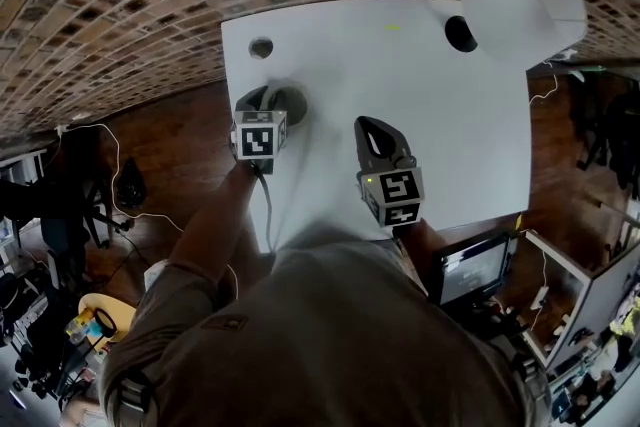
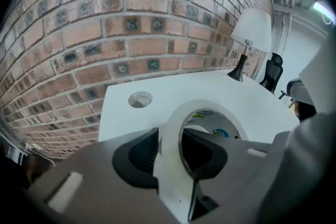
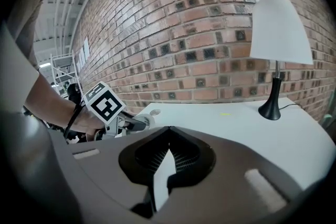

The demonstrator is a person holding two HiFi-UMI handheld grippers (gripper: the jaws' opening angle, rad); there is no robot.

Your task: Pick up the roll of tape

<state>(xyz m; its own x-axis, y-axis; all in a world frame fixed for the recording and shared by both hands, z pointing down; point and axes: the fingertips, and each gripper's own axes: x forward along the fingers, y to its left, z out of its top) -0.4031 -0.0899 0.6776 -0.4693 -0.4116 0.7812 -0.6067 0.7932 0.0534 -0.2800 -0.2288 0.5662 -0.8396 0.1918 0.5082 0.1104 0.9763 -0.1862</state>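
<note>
Left claw (image 2: 170, 135): gripping the roll of tape (image 2: 169, 168), with one jaw outside the ring, the other through its hole, and both pads against the wall.
Roll of tape: near left part of the white tabletop (image 1: 420, 75), just near of a round hole (image 1: 261, 47). It probably rests on the surface, though this is hard to judge.
Right claw (image 3: 168, 147): jaws together, nothing between them, over the tabletop's near middle, apart from the left claw.
Lamp (image 1: 525, 3): white shade, far right corner.
</note>
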